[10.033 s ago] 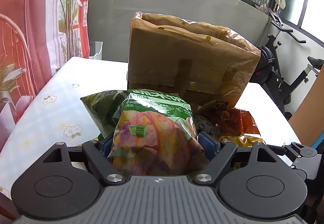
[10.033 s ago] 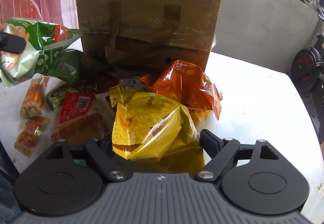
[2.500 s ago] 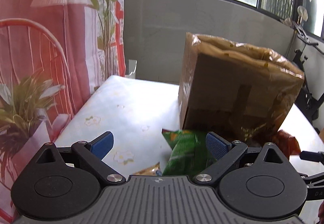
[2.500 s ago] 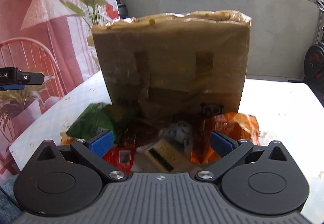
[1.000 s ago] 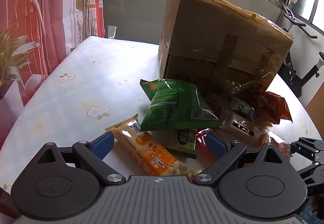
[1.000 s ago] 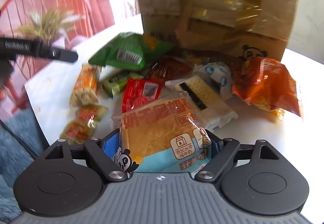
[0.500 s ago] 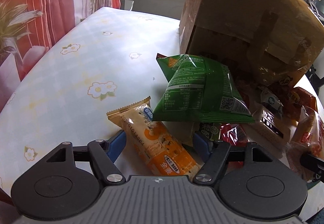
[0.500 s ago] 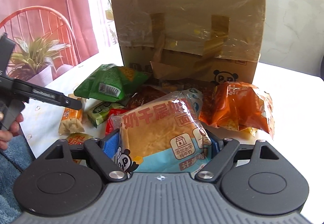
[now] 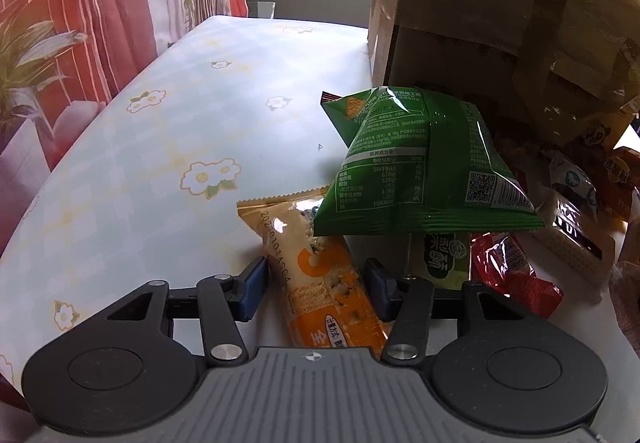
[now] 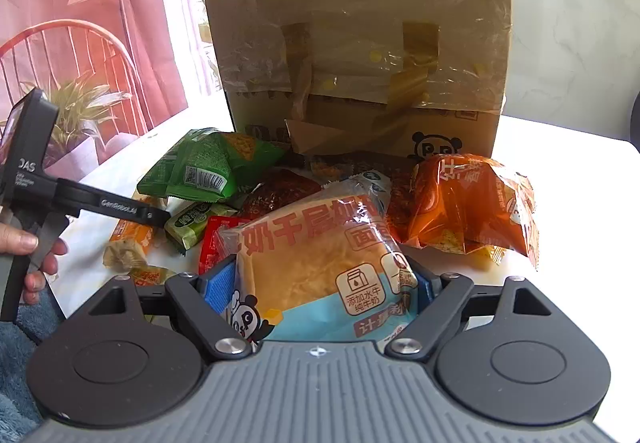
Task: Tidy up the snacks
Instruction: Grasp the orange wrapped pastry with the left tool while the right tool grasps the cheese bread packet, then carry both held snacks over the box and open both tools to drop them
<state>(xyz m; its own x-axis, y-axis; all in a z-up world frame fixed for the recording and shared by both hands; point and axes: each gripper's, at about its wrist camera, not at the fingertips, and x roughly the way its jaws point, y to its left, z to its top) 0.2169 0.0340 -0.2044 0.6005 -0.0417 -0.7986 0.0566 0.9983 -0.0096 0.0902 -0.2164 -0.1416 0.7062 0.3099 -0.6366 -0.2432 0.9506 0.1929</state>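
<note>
1. Between the blue pads of the left claw [image 9: 314,283] lies an orange bar [image 9: 320,275], flat on the tabletop [image 9: 168,131] and running lengthwise away from the camera. The jaws are closing; small gaps show on both sides, so the pads do not yet press it.
2. Over the bar's far end rests a green bag [image 9: 424,163], its lower seam covering the wrapper's top corner.
3. Right of the bar, just beside the right pad, sit a small green pack [image 9: 444,255] and a red pack [image 9: 508,271], touching each other.
4. Behind the pile stands a taped cardboard box [image 9: 480,23], upright on the tabletop.
5. From the right wrist view, the right claw [image 10: 320,283] grips a bread pack [image 10: 320,255] with a panda print; both pads press its sides and it fills the gap.
6. Beyond the bread pack, an orange bag [image 10: 472,199] lies to the right, near the box front.
7. At that view's left edge, a hand [image 10: 28,255] holds the left claw's handle, whose finger reaches over the small snacks.
</note>
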